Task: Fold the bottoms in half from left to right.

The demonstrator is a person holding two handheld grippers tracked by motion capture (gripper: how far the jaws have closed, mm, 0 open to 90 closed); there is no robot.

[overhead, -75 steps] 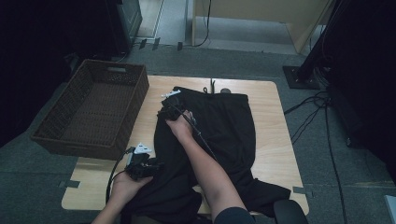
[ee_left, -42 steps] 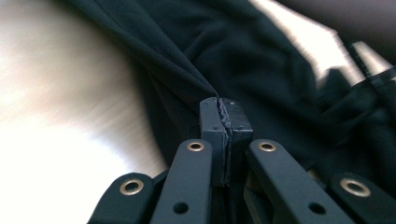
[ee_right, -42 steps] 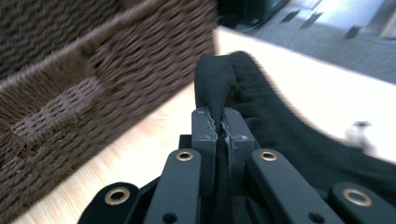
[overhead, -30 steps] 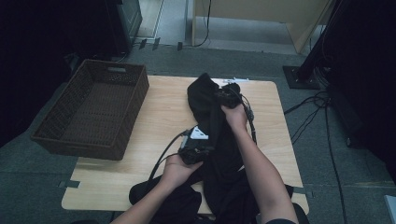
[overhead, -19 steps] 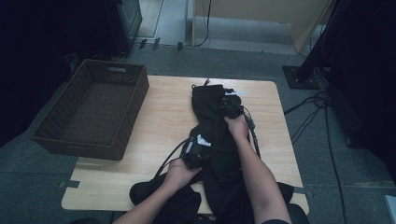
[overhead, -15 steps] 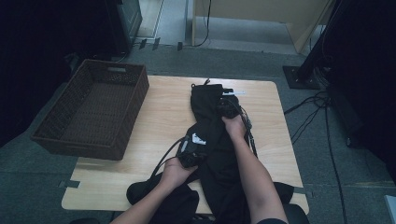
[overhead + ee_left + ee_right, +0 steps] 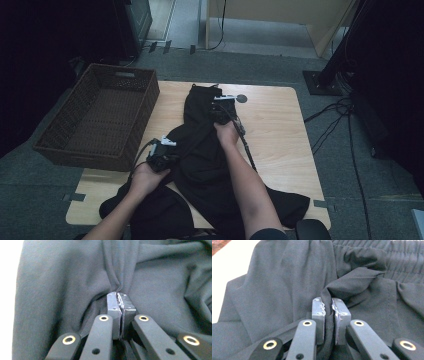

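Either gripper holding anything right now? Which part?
Both hold the black garment. Left gripper is shut on a pinched fold in mid-cloth; right gripper has a fold near the elastic waistband between its jaws, which have just been opening.

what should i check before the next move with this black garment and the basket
1. Left gripper clamped on the black garment: ok, pads pinch a fold.
2. Right gripper holding cloth: ok for now, a fold sits between the pads, but the jaws have just been opening.
3. Garment fully on the table: not ok, its near end hangs over the front edge.
4. Basket free to take the garment: ok, it looks empty.
5. Garment folded flat: not ok, it lies bunched and creased.
6. Cable clear of the cloth: cannot tell.
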